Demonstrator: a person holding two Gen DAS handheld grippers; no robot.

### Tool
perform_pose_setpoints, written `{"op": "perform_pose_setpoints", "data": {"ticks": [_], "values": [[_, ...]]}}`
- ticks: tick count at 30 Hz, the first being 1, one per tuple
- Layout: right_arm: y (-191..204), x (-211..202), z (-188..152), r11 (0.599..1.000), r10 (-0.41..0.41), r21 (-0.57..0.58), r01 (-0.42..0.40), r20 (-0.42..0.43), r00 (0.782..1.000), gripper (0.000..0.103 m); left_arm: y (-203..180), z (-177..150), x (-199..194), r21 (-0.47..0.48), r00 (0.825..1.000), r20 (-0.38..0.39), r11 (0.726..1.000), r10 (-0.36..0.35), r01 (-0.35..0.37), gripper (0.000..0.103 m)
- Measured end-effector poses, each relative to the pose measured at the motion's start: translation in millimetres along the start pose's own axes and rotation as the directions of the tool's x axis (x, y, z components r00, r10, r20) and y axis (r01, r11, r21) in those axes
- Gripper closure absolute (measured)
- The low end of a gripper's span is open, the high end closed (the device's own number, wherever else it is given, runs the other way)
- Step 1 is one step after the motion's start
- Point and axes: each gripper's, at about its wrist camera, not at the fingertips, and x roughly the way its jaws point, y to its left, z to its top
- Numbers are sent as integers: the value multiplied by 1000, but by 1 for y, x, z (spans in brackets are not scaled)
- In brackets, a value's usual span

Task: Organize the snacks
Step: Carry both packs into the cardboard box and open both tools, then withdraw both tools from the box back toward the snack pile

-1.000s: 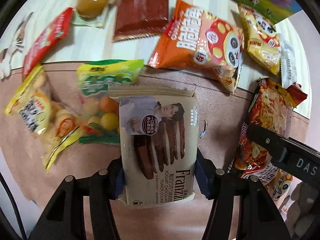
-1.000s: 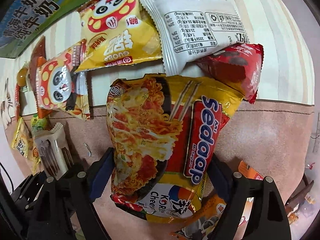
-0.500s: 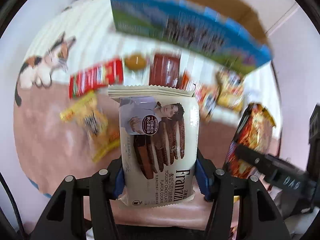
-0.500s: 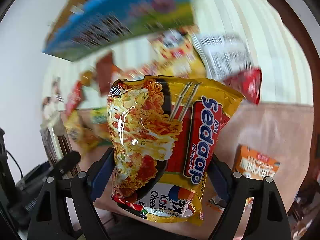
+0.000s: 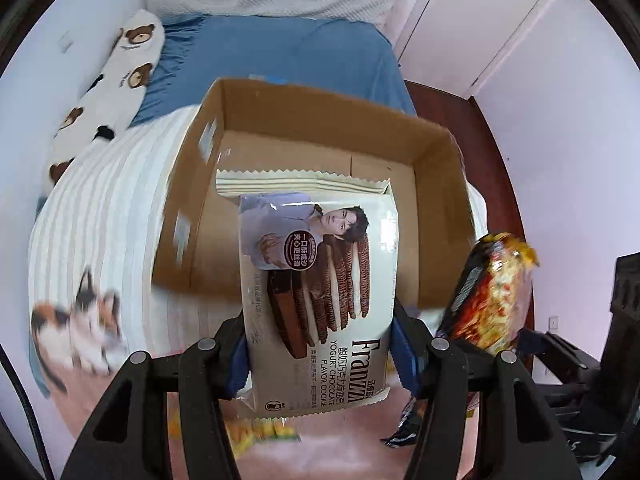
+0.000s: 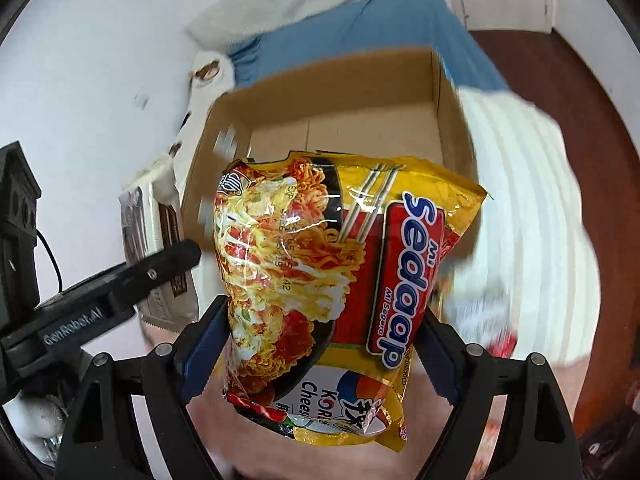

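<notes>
One open cardboard box [image 5: 436, 208] sits on a bed with a white striped cover [image 5: 100, 216]; a blue blanket [image 5: 280, 56], a bear-print pillow [image 5: 108, 92] and a cat print [image 5: 76, 328] lie around it. The box's near wall stands between both packs and its interior. The left hand-held gripper [image 5: 320, 356] is raised, fingers closed on one Franzzi yogurt chocolate cookie pack [image 5: 316, 292] held before the box. The right hand-held gripper [image 6: 320, 356], beside it, clamps one Mi Sedaap noodle packet [image 6: 328, 276] before the box [image 6: 332, 96] opening.
</notes>
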Motion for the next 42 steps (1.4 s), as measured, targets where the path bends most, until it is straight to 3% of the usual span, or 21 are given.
{"op": "perform_pose_setpoints", "data": {"ticks": [4, 8, 12, 16, 19, 21, 27, 34, 42], "values": [[11, 19, 66, 998, -64, 15, 64, 16, 998, 15, 16, 54, 33, 13, 999, -46, 1000, -13, 14, 47], [14, 56, 123, 993, -117, 18, 117, -22, 993, 15, 41, 98, 76, 16, 996, -94, 1000, 10, -8, 47], [14, 96, 161, 988, -155, 7, 156, -77, 985, 15, 62, 119, 113, 2, 989, -149, 1000, 22, -22, 47], [16, 144, 176, 982, -189, -31, 186, -136, 973, 14, 72, 127, 141, 20, 978, -202, 998, 56, -53, 46], [18, 179, 188, 979, -204, -54, 197, -203, 958, 14, 75, 128, 149, 47, 977, -193, 995, 94, -86, 47], [16, 191, 188, 968, -250, -90, 235, -215, 944, 5, 75, 130, 152, 62, 976, -189, 993, 107, -96, 45], [7, 198, 188, 963, -268, -88, 255, -207, 941, 4, 75, 135, 156, 67, 976, -190, 993, 106, -95, 39], [-2, 158, 154, 961, -277, -77, 267, -169, 946, 4, 66, 119, 133, 46, 984, -153, 995, 92, -86, 36], [10, 121, 115, 946, -313, -103, 306, -63, 948, 4, 51, 88, 91, 63, 993, -50, 993, 102, -99, 36]]}}
